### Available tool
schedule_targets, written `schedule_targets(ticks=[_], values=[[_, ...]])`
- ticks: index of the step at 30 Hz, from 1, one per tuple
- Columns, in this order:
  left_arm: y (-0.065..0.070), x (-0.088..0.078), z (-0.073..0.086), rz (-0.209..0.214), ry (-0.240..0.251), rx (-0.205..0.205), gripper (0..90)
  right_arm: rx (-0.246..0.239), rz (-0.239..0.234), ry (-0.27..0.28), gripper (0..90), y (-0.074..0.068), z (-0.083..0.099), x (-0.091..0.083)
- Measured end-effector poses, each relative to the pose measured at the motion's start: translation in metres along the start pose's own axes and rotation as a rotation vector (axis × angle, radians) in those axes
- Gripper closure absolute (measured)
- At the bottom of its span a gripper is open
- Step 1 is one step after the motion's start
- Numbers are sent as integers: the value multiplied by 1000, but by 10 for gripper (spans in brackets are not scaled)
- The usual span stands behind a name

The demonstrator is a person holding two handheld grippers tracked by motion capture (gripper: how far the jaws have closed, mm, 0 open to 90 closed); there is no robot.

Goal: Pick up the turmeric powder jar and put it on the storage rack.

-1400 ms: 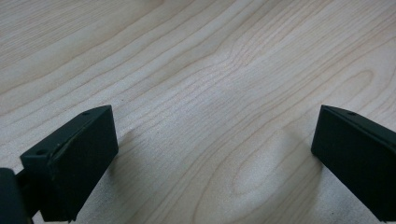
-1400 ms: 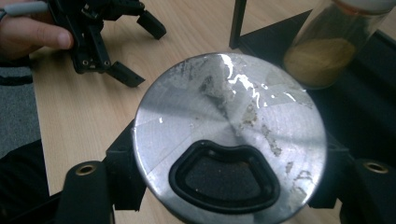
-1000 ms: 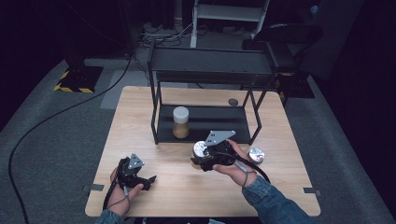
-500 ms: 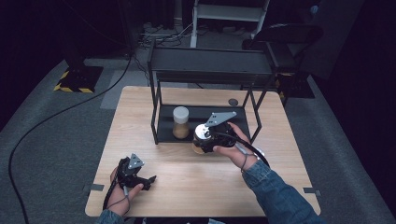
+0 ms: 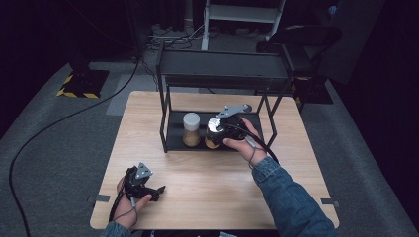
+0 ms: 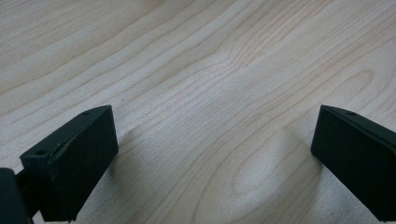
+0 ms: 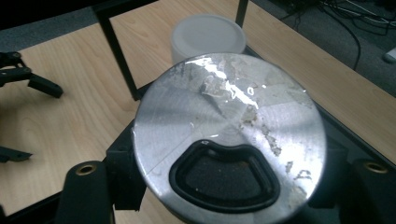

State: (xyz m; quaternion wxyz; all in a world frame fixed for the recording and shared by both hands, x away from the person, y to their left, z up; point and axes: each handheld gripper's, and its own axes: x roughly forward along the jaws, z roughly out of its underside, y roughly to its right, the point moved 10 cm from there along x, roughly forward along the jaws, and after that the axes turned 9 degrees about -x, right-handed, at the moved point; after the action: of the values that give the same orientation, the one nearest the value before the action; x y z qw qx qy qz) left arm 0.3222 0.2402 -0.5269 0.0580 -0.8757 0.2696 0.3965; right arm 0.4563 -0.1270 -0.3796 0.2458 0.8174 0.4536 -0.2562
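A wooden table [image 5: 212, 197] carries a black two-level metal rack [image 5: 217, 74] on its far half, with slim legs and a dark lower tray [image 5: 174, 138] resting on the tabletop. The near half of the table is open wood, and broad margins run along its left and right edges beside the rack.

The right gripper [image 5: 222, 129] reaches under the rack's upper shelf, over the lower tray, held by the right hand [image 5: 244, 140] in a denim sleeve [image 5: 291, 202]. Its jaws are closed around a jar with a silver lid [image 5: 215, 126]; in the right gripper view the black jaws press against either side of the lid. That lid [image 7: 229, 135] is round, brushed metal, smeared with torn label residue, and has a dark fan-shaped pouring flap near its closer edge. The jar's body looks amber in the high view.

Just left of it on the same tray stands a second jar with a white lid [image 5: 191, 129], its tan contents visible; the two are close, and I cannot tell whether they touch.

The left gripper [image 5: 148, 190] lies low at the near-left of the table in the left hand [image 5: 129, 200], well apart from the rack. Its jaws are spread wide over bare wood grain.
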Motion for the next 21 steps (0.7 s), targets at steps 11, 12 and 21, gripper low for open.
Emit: schedule_targets(ticks=[11,12,21], values=[[0,0,0,-1,0,1,5,64,42,-42,318,20,11,32],[0,0,0,-1,0,0,5,67,44,-46,318,20,12,34],[0,0,0,-1,0,0,5,87,65,-78,318,25,16,55]])
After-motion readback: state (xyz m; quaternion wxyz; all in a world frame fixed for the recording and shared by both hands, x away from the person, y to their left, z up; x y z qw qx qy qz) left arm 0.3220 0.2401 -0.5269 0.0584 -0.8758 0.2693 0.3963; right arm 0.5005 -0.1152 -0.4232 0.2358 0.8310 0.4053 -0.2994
